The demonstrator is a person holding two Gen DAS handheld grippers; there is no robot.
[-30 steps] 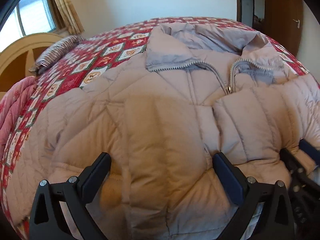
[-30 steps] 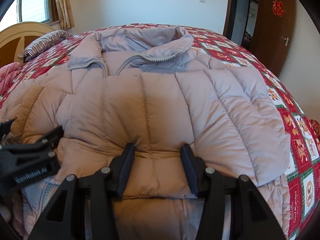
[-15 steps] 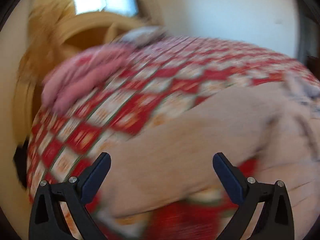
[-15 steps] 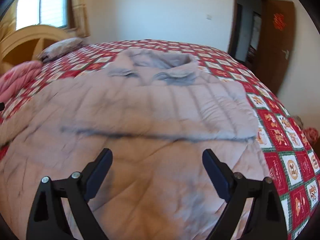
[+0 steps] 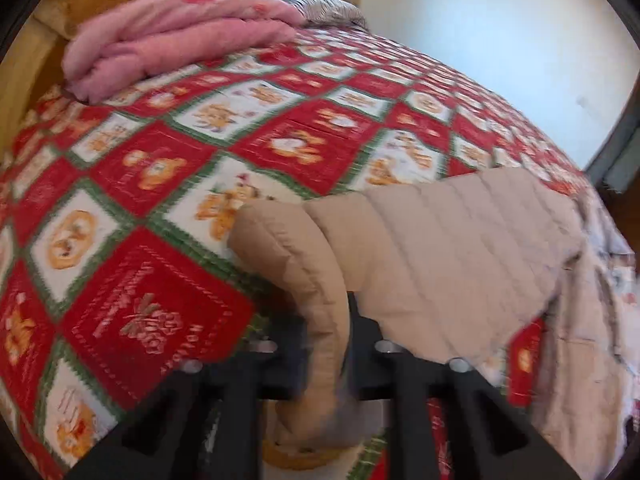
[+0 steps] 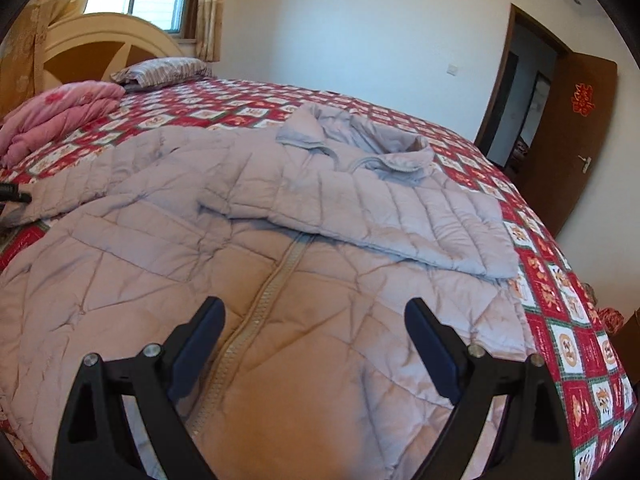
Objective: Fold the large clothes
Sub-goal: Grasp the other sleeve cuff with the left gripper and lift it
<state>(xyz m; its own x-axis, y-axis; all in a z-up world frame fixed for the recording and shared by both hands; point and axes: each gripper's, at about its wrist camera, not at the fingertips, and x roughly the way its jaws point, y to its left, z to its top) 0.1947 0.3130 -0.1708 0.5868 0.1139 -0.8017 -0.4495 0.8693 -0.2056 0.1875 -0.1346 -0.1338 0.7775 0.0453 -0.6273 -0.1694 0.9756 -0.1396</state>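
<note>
The left hand-held gripper (image 5: 326,344) has just been closing, and now it is pinched tight on the cuff (image 5: 304,264) of the coat's sleeve; the puffy cloth bunches up between the pads; the sleeve (image 5: 440,248) runs off to the right, over the red quilt (image 5: 168,168) on the bed. The right hand-held gripper (image 6: 314,344) has just been opening; its jaws stand wide with nothing between them, above the coat (image 6: 280,280) and its zipper (image 6: 256,308); the coat lies flat on the bed, front up, collar (image 6: 352,148) far from us, with its other sleeve already laid across the chest. The coat looks soft, puffy and light; I think it will squash when pinched, bend with ease, and may puff back up after a fold. The smooth cloth could slip; a thick edge like the cuff or hem seems the best place to grab. A pink blanket (image 5: 176,36) and a pillow (image 6: 164,70) sit near the headboard (image 6: 100,48).
</note>
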